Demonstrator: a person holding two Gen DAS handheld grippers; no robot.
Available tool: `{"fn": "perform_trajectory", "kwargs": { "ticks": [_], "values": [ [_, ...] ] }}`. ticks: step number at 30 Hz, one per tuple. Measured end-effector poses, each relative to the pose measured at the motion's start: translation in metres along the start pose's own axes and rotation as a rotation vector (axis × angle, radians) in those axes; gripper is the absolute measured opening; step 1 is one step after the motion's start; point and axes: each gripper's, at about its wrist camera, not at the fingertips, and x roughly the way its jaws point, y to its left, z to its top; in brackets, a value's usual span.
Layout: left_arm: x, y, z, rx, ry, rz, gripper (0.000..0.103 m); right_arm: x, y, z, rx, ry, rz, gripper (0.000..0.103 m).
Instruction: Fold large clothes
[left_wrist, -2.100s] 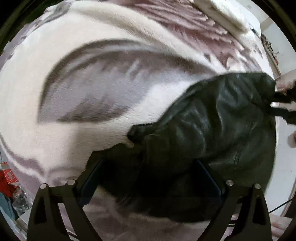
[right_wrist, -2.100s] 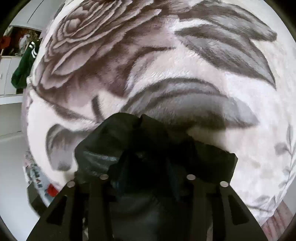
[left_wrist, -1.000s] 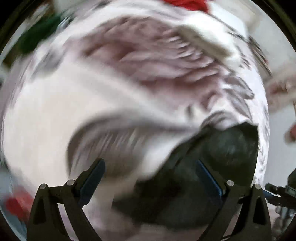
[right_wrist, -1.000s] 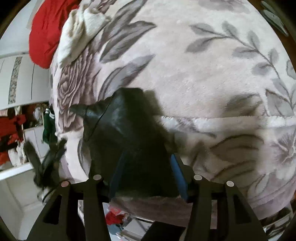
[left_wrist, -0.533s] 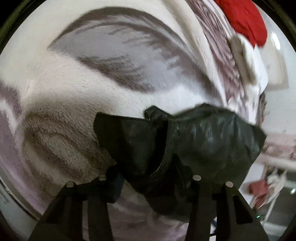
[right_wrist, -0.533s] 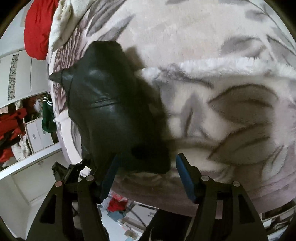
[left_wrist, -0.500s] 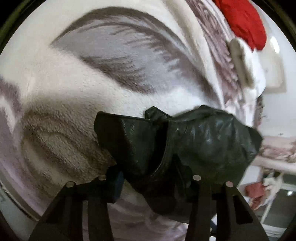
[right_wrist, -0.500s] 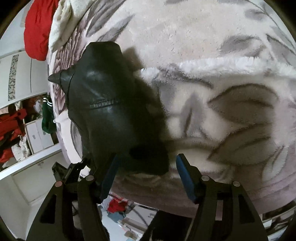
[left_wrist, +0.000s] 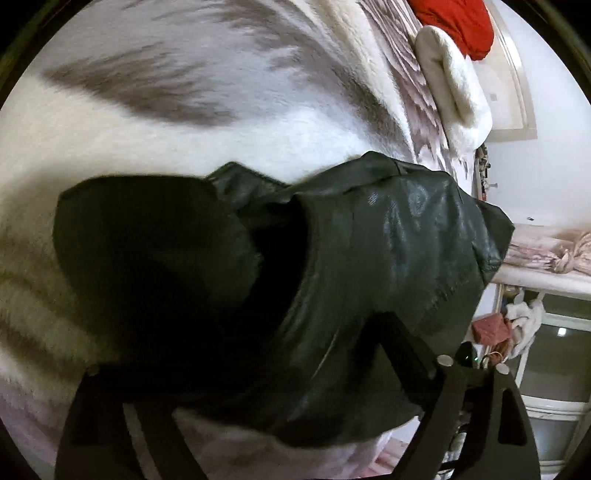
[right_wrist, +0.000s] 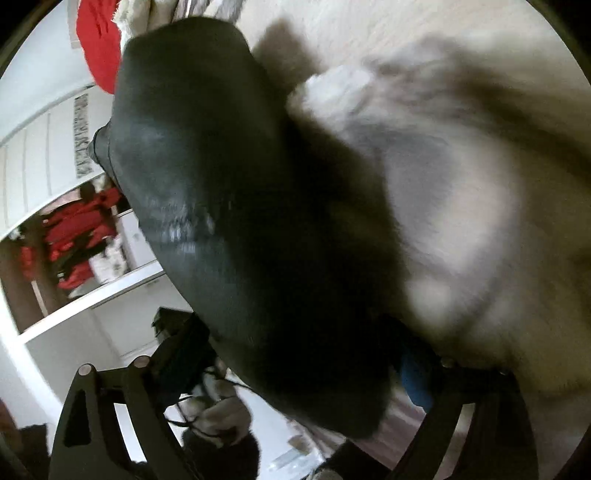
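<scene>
On the floral fleece blanket (left_wrist: 258, 122) a black leather jacket (left_wrist: 369, 266) is bunched — draped across both claws. Whether the left claw (left_wrist: 266, 373) or the right claw (right_wrist: 291, 365) is pinching it cannot be told; no writing is legible.

no readable text, no labels, no brand marks, no numbers on any surface

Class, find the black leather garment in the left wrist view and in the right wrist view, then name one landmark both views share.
Left wrist view: the black leather garment fills centre and lower right.
Right wrist view: it runs from upper left to lower centre, blurred.
Shared landmark: the red cloth bundle beyond the grey floral fleece blanket.
</scene>
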Motion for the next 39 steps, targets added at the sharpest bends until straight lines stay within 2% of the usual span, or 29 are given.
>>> {"fn": "perform_trajectory", "kwargs": {
  "ticks": [5,6,7,8,9,10,12,13,18,23,27,31,37,39],
  "values": [
    [-0.010,-0.012,-0.008,0.036,-0.115,0.034,0.088,0.028,0.017,0.025,-0.034,0.071,0.022,0.097],
    [-0.012,-0.017,-0.009,0.054,-0.140,0.046,0.081,0.032,0.021,0.028,-0.039,0.059,0.017,0.096],
    [-0.015,-0.025,-0.010,0.076,-0.168,0.057,0.054,0.034,0.026,0.030,-0.044,0.040,0.005,0.095],
    [-0.015,-0.032,-0.009,0.092,-0.185,0.072,0.042,0.036,0.031,0.029,-0.049,0.019,-0.001,0.092],
    [-0.017,-0.036,-0.007,0.101,-0.200,0.088,0.039,0.035,0.034,0.028,-0.057,0.000,-0.001,0.074],
    [-0.021,-0.042,-0.005,0.106,-0.218,0.092,0.032,0.034,0.038,0.027,-0.056,-0.026,0.004,0.067],
    [-0.027,-0.050,-0.003,0.106,-0.235,0.090,0.026,0.030,0.048,0.024,-0.059,-0.065,0.008,0.053],
    [-0.033,-0.058,-0.002,0.114,-0.244,0.093,0.024,0.029,0.055,0.023,-0.069,-0.074,0.001,0.051],
    [-0.065,-0.089,0.003,0.163,-0.276,0.093,0.020,0.029,0.091,0.014,-0.123,-0.081,-0.016,0.042],
    [-0.090,-0.129,0.017,0.231,-0.305,0.063,0.020,0.016,0.137,0.012,-0.175,-0.074,-0.005,0.039],
    [-0.103,-0.156,0.045,0.274,-0.324,0.023,0.020,-0.019,0.175,0.023,-0.206,-0.097,0.014,0.038],
    [-0.107,-0.190,0.099,0.325,-0.339,-0.050,0.020,-0.037,0.229,0.050,-0.250,-0.141,0.008,0.038],
    [-0.115,-0.255,0.197,0.388,-0.367,-0.143,0.020,-0.079,0.321,0.126,-0.294,-0.248,0.022,0.038],
    [-0.115,-0.285,0.235,0.426,-0.388,-0.164,0.020,-0.089,0.363,0.161,-0.327,-0.289,0.031,0.038]
  ]
}}
